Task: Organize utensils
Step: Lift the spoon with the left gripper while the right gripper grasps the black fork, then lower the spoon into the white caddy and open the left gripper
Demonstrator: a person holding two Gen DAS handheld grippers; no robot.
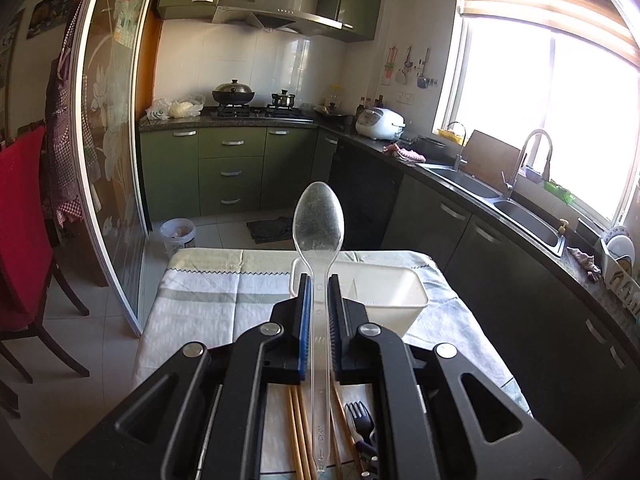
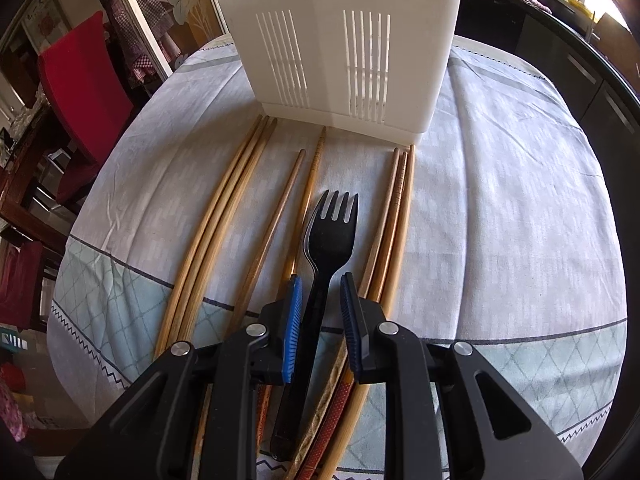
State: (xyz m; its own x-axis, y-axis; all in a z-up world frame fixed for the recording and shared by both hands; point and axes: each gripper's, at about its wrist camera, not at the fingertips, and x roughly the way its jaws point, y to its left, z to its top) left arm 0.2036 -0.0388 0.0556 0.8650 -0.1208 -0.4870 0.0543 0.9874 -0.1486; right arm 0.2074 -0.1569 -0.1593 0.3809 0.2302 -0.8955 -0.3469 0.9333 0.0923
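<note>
My left gripper (image 1: 319, 284) is shut on a clear plastic spoon (image 1: 319, 224) and holds it up above the table, bowl pointing forward. The white utensil holder (image 1: 404, 292) stands just beyond and below it. Below the left gripper lie wooden chopsticks (image 1: 298, 432) and a black fork (image 1: 360, 420). In the right wrist view, my right gripper (image 2: 320, 292) straddles the black fork (image 2: 328, 240), which lies on the tablecloth; the jaws stand slightly apart from its handle. Several wooden chopsticks (image 2: 224, 216) lie on both sides. The white slotted holder (image 2: 340, 40) stands right behind them.
The table carries a pale patterned cloth (image 2: 500, 200). A red chair (image 1: 20, 240) stands at the left. Green kitchen cabinets (image 1: 232, 168), a counter with sinks (image 1: 528, 216) and a white bin (image 1: 178, 234) lie beyond the table.
</note>
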